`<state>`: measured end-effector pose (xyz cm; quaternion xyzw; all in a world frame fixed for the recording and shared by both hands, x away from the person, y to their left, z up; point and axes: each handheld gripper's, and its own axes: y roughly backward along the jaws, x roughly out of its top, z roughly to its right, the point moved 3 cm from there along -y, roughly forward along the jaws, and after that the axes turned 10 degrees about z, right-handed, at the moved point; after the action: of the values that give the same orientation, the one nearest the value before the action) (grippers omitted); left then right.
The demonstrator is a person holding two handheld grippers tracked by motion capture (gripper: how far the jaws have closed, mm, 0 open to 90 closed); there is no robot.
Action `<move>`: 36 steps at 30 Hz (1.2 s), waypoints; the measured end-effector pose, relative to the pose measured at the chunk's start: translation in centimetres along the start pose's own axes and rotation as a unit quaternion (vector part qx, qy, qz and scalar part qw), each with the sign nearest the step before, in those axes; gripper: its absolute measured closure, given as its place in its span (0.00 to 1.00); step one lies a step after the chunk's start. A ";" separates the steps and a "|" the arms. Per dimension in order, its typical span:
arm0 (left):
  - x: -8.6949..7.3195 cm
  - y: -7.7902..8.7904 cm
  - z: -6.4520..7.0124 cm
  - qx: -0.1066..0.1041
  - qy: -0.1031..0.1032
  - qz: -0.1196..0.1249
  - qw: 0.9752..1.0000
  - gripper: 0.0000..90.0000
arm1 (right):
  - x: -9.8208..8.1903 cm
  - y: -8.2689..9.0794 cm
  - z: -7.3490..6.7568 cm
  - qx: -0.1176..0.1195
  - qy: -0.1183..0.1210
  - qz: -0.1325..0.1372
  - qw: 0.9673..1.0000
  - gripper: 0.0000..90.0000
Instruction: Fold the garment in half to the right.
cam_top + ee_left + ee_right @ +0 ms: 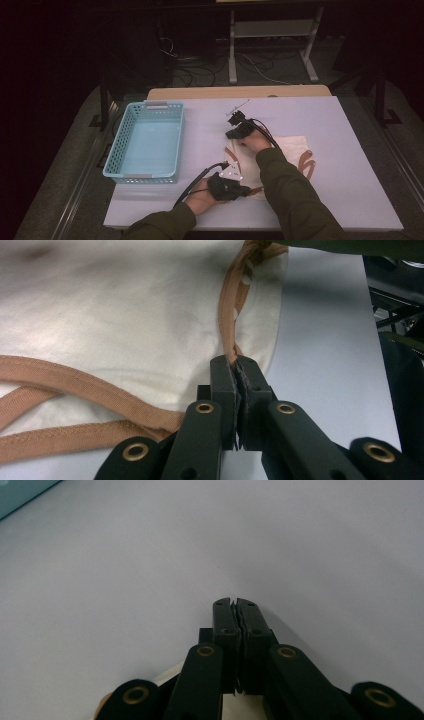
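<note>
The worktop [350, 165] is a broad, flat sheet of pale, matt material, and both forearms, in dark olive sleeves, come in over its near edge. The right forearm stretches forward and slightly left across the middle, its hand wrapped round the right hand-held gripper [235, 131], which points away toward the far side; the left forearm lies low along the near edge, palm cupped under the left hand-held gripper [248, 190], which points to the right. To the left stands a light blue plastic basket [122, 145], rectangular, with perforated walls. Between the two hands lies the cloth bag [295, 147], a limp cream fabric piece spread flat on the worktop, partly covered by the right sleeve, with brown woven straps [307, 165] looping out at its right side. In the left gripper view the fabric looks soft and faintly creased, and the straps are flat ribbed bands that cross one another on it. The left hand-held gripper [235, 362] has its black jaws pressed together on one brown strap [227, 325] at the near edge of the bag. The right hand-held gripper [234, 601] has its jaws together with nothing visible between them, its tips over bare worktop just beyond the bag's far-left corner, a sliver of cream cloth showing beneath them.
</note>
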<state>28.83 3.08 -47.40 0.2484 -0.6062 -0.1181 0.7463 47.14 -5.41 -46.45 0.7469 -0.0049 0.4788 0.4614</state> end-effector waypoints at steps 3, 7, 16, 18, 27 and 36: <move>0.0 0.0 0.0 -0.001 0.000 0.000 1.000 0.97 | 0.0 0.0 -0.1 -0.002 0.001 0.001 1.000 0.97; 0.1 0.1 0.0 0.001 0.003 0.002 1.000 0.97 | 0.1 0.0 -0.1 -0.003 0.003 0.001 1.000 0.97; 0.3 1.0 -0.2 0.000 0.001 0.004 1.000 0.97 | 0.7 0.4 -0.2 -0.007 0.009 0.014 1.000 0.97; 0.4 1.5 -0.4 0.001 0.002 0.008 1.000 0.97 | 1.2 0.8 -0.1 -0.005 0.005 0.023 1.000 0.97; 0.4 3.5 -0.7 0.008 0.006 0.014 1.000 0.97 | 2.5 1.1 -0.6 0.003 0.003 0.035 0.999 0.97; 0.0 5.8 -0.8 0.023 0.009 0.023 0.999 0.97 | 3.9 0.4 -1.7 0.012 0.008 0.036 0.999 0.97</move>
<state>28.89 8.23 -44.54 0.2526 -0.6076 -0.0851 0.7482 47.87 -2.76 -43.23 0.7482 -0.0226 0.5010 0.4343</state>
